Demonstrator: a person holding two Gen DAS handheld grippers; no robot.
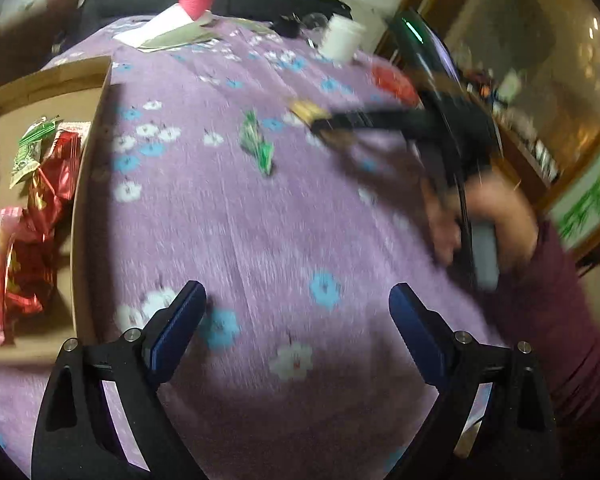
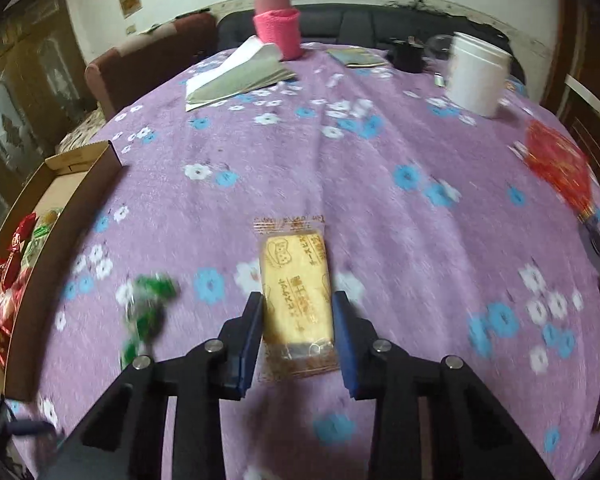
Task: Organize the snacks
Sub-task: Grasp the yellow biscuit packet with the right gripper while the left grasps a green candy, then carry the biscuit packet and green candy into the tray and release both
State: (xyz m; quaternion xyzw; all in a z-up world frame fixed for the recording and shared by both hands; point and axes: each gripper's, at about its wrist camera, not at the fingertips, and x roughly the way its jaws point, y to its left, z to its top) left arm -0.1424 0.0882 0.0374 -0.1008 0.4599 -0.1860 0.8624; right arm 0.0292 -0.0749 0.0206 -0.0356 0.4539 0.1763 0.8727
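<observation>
My right gripper (image 2: 298, 300) is shut on a yellow biscuit packet (image 2: 296, 292), held between its blue pads above the purple flowered tablecloth (image 2: 380, 200). The left wrist view shows the same gripper (image 1: 320, 120) with the packet (image 1: 306, 110) at its tip. A green snack packet (image 1: 256, 144) lies on the cloth, left of the right gripper; it also shows blurred in the right wrist view (image 2: 146, 312). My left gripper (image 1: 298, 300) is open and empty over the cloth. A cardboard box (image 1: 86, 184) at the left holds several red, pink and green snacks (image 1: 40, 208).
A red packet (image 2: 560, 168) lies at the table's right edge. A white cup (image 2: 476, 76), a pink-sleeved flask (image 2: 278, 28), folded papers (image 2: 236, 76) and a small black object (image 2: 408, 54) stand at the back. Chairs and a sofa surround the table.
</observation>
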